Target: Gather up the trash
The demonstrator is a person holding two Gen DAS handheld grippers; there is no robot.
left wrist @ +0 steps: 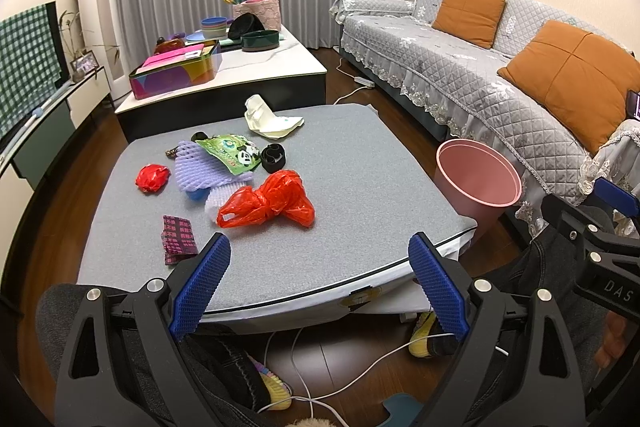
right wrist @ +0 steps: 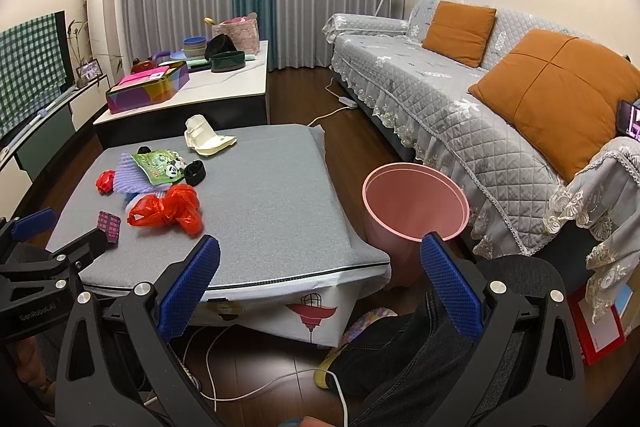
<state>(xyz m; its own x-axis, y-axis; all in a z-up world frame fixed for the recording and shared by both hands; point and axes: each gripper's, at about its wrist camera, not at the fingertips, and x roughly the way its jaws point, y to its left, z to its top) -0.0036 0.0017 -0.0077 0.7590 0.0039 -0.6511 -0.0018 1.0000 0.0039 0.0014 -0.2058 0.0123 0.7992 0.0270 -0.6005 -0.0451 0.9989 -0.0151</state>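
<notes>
Trash lies on a grey padded table [left wrist: 360,163] [right wrist: 272,195]: a red plastic bag [left wrist: 268,205] [right wrist: 168,211], a small red crumpled wrapper [left wrist: 151,177] [right wrist: 105,181], purple foam netting [left wrist: 196,167], a green panda packet [left wrist: 234,153] [right wrist: 160,165], a black roll [left wrist: 274,157] [right wrist: 195,171], a white paper box [left wrist: 268,121] [right wrist: 206,139] and a dark pink-printed packet [left wrist: 178,239] [right wrist: 110,223]. A pink bin [left wrist: 478,183] [right wrist: 414,205] stands on the floor right of the table. My left gripper [left wrist: 320,283] and right gripper [right wrist: 320,283] are open and empty at the table's near edge.
A grey sofa [left wrist: 460,67] with orange cushions [right wrist: 560,95] runs along the right. A white coffee table [left wrist: 248,67] with bowls and a colourful box [left wrist: 176,75] stands behind. Cables [left wrist: 304,387] and the person's legs are under the table.
</notes>
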